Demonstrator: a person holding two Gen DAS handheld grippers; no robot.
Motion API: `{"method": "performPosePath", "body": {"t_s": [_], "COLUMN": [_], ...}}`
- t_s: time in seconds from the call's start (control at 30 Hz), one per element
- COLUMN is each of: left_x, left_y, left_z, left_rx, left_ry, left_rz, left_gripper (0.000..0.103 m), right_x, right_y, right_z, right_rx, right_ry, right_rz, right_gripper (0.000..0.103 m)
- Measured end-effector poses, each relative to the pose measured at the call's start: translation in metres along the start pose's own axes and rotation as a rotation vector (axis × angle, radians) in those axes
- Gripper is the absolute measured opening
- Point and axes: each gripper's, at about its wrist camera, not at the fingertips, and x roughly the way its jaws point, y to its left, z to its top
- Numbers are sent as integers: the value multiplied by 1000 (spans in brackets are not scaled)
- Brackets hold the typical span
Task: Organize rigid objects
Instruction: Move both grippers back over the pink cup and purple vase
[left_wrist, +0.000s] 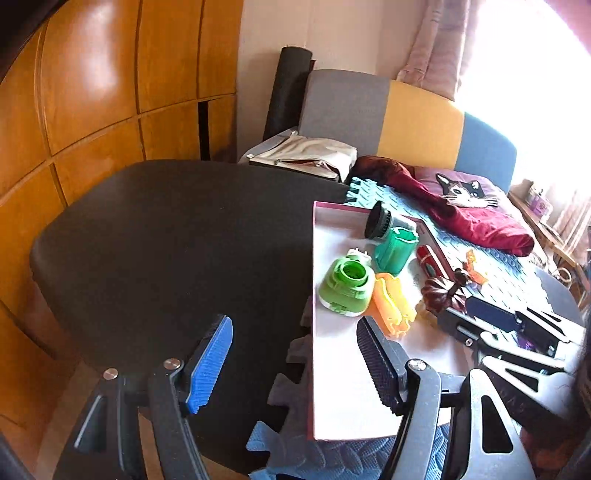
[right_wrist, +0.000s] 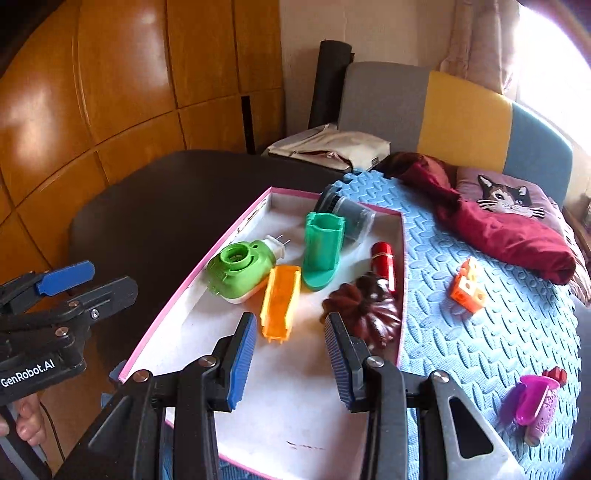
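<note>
Right wrist view: right tongs (right_wrist: 290, 356) spread apart, nothing btwn the pads, hovering over the near half of the shallow pink-rimmed white tray (right_wrist: 207, 266). Tray sits on a blue foam mat (right_wrist: 480, 332), left edge next to a dark round tabletop (right_wrist: 155, 206).

In tray, all lying loose:
- green plug-in device w/ white base (right_wrist: 238, 271), left side, prongs pointing to the far end
- orange translucent piece (right_wrist: 280, 301) just right of it, touching or nearly
- teal plastic holder (right_wrist: 321, 251) behind the orange one, open end facing the far wall of the tray
- grey cylinder w/ black cap (right_wrist: 347, 216) at far end, leaning on the tray rim
- red cylinder (right_wrist: 384, 267) along the right wall
- dark brown fluted mold (right_wrist: 364, 310) at the right wall, just past the right pad

On mat outside tray: orange block toy (right_wrist: 467, 290) mid-right, purple/pink toy (right_wrist: 535, 406) near right corner. Maroon cloth (right_wrist: 509, 236) and cat-print cushion (right_wrist: 506, 199) further back.

Left tongs (right_wrist: 88, 284) at the left edge over the tabletop, also released, holding nothing; person's fingers (right_wrist: 27, 421) on the grip.

Left wrist view: left tongs (left_wrist: 295, 362) apart, blue pad over the tabletop, black pad over the tray (left_wrist: 332, 369). Right tongs (left_wrist: 517, 321) visible at right, beside the mold (left_wrist: 441, 293).
</note>
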Motion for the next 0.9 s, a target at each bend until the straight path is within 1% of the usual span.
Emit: {"method": "performPosePath", "body": {"t_s": [0.27, 0.53, 0.77, 0.83, 0.9], "left_x": [-6, -8, -10, -10, -10], "left_y": [-19, -43, -63, -70, -77], "left_z": [-2, -7, -9, -9, -9], "left_rx": [52, 111, 168, 186, 207], "left_ry": [-3, 10, 15, 15, 18], "left_rz": [-24, -56, -83, -93, -104], "left_gripper": [71, 71, 71, 71, 71], "right_x": [-28, -47, -74, -84, -93], "right_y": [-34, -95, -154, -173, -194], "right_z": [-5, -21, -41, -47, -55], "right_rx": [30, 123, 207, 225, 243], "right_ry": [-42, -41, -48, -49, -45], "right_rz": [-68, -182, -305, -348, -417], "right_gripper": [38, 38, 38, 38, 38]}}
